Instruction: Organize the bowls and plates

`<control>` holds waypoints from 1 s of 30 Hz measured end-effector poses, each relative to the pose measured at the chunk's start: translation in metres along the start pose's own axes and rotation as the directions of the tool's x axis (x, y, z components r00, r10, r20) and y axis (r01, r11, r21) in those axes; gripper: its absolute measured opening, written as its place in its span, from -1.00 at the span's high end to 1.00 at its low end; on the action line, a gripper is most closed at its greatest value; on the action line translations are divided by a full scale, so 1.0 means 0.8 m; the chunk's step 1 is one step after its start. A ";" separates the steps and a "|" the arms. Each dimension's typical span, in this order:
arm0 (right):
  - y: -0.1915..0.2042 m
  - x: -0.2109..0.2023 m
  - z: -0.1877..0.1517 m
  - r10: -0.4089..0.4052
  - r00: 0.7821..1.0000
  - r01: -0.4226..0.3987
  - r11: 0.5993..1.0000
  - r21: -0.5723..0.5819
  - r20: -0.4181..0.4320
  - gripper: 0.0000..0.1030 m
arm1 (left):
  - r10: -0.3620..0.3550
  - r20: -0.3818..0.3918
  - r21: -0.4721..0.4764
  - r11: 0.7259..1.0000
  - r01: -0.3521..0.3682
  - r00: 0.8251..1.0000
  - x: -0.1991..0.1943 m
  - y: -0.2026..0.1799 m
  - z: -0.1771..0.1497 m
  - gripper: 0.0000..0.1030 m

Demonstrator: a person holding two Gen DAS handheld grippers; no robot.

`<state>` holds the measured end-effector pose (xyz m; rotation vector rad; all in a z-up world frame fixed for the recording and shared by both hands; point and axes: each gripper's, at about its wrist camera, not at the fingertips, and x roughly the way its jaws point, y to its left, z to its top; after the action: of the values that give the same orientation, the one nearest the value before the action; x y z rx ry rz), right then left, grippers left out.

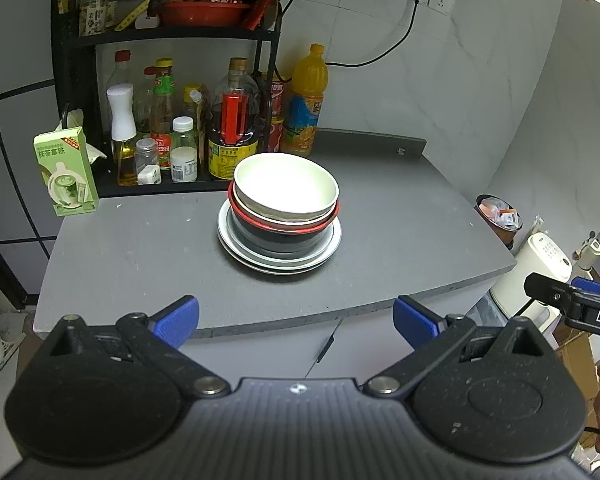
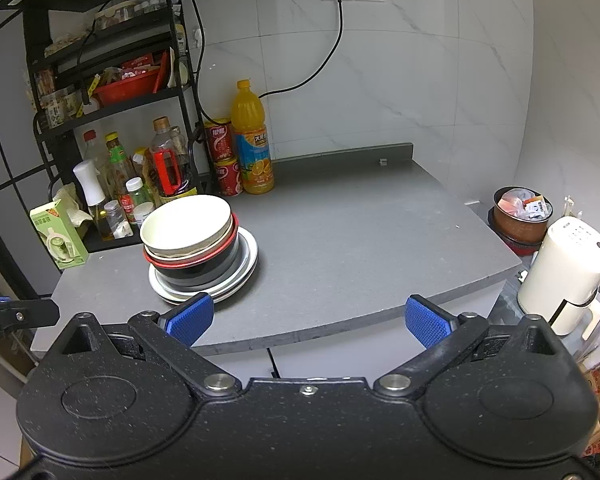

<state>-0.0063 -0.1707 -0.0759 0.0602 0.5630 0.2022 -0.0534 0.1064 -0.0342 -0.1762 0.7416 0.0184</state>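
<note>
I am holding my left gripper (image 1: 296,318) in front of the grey counter (image 1: 380,216), with its blue pads (image 1: 178,320) spread wide and nothing between them. My right gripper (image 2: 308,320) is hanging in the same way, its jaws wide apart and empty, just before the counter's front edge.

The stack of dishes is my landmark. It is standing on the counter, toward the left side. At the bottom, flat plates (image 1: 278,258) are lying one on another. On them a dark bowl (image 1: 278,236) with a red rim is sitting, and inside it a cream bowl (image 1: 286,186) is nesting, the mouth up. How many pieces are lying between these two, I cannot tell.

Behind the stack, a black rack (image 1: 168,36) is carrying sauce bottles and a red basin. Just to the right of the rack, behind the stack, an orange juice bottle (image 1: 305,100) is standing beside red cans (image 2: 222,156). To the left of the stack, near the rack, a green carton (image 1: 66,172) is standing. Far right of the stack, off the counter, a white kettle (image 2: 566,268) and a brown pot (image 2: 522,216) are sitting.
</note>
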 end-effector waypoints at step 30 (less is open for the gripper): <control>0.009 0.003 0.000 0.010 1.000 -0.010 1.000 -0.010 -0.017 -1.00 | -0.004 -0.014 0.000 1.000 0.004 1.000 0.005 -0.003 0.003 -0.99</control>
<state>-0.0053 -0.1629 -0.0765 0.0517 0.5790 0.2156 -0.0487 0.1042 -0.0349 -0.1780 0.7554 0.0133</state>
